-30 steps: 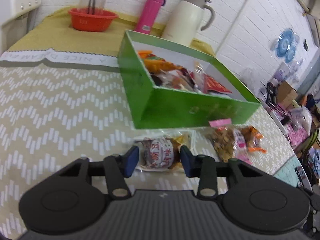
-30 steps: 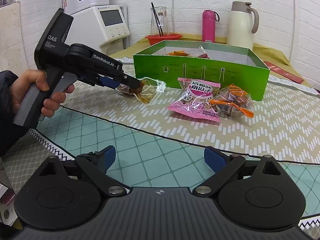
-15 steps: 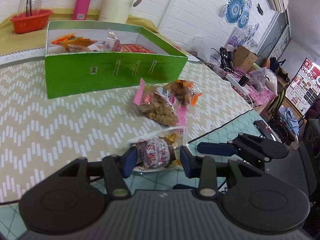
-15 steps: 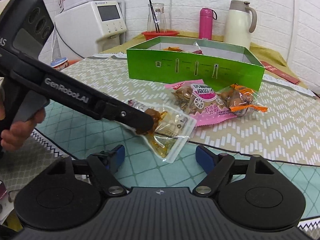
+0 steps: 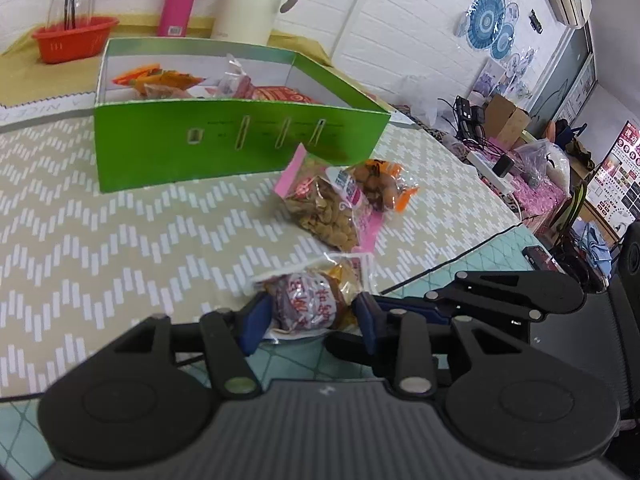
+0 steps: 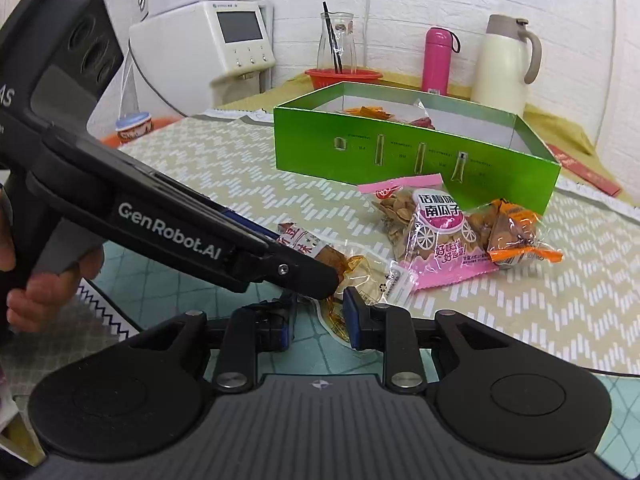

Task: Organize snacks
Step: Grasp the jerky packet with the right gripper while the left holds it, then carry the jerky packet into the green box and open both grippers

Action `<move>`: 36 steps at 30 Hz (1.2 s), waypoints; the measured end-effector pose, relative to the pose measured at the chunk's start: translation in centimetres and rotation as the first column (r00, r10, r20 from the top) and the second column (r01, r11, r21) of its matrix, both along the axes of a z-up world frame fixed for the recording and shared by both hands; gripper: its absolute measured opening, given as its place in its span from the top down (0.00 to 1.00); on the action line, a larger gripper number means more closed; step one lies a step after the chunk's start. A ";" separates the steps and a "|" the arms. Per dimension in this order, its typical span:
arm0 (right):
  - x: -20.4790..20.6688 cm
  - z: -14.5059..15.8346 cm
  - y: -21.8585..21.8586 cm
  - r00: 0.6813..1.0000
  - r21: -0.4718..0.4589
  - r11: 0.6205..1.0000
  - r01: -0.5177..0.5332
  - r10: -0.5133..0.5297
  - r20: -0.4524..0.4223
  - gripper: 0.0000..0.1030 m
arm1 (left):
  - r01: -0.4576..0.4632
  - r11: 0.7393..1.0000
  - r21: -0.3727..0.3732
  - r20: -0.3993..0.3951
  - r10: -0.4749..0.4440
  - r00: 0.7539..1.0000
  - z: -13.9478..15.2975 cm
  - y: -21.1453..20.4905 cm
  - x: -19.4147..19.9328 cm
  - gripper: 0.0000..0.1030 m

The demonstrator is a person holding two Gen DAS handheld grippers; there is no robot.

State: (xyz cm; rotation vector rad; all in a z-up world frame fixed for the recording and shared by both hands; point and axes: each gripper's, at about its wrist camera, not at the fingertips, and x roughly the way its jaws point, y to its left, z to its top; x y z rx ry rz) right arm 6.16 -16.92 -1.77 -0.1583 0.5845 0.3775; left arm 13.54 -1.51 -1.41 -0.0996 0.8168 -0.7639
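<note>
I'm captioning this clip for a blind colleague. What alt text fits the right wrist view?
The left gripper holds a clear snack packet whose lower end sits between the right gripper fingers. Behind lie a pink seed packet, an orange packet and a green box.

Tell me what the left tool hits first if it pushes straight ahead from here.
Beyond the brown snack pack it grips, the left tool would probably meet the pink seed packet first; depth is uncertain.
</note>
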 end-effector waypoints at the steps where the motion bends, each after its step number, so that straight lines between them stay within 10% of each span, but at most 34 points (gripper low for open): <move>1: -0.2 0.1 0.3 1.000 -0.020 1.000 -0.013 0.013 0.002 0.40 | 0.004 1.000 -0.011 -0.015 -0.004 1.000 0.0 0.1 0.1 0.66; 4: -0.5 -0.1 1.3 0.998 -0.099 0.995 -0.032 0.036 0.043 0.21 | 0.009 0.999 -0.044 -0.050 -0.011 0.999 0.1 0.4 0.2 0.66; 6: -0.1 0.1 1.5 0.999 -0.123 0.992 -0.009 0.015 0.050 0.41 | 0.009 0.999 -0.032 -0.043 -0.011 0.999 0.2 0.3 0.0 0.66; 11: -0.1 0.0 0.9 0.998 -0.093 0.996 0.001 0.004 0.059 0.51 | 0.002 1.000 -0.015 -0.018 -0.002 1.000 0.3 0.1 -0.5 0.69; 28: 3.0 7.2 -0.1 0.952 -0.074 0.997 0.023 0.001 0.305 0.58 | -0.044 0.991 -0.123 0.219 0.071 0.973 9.1 -0.4 2.9 0.70; 36: 8.8 7.2 -2.1 0.951 -0.051 0.998 0.038 -0.021 0.308 0.58 | -0.065 0.986 -0.155 0.178 0.092 0.980 8.9 -2.6 9.4 0.70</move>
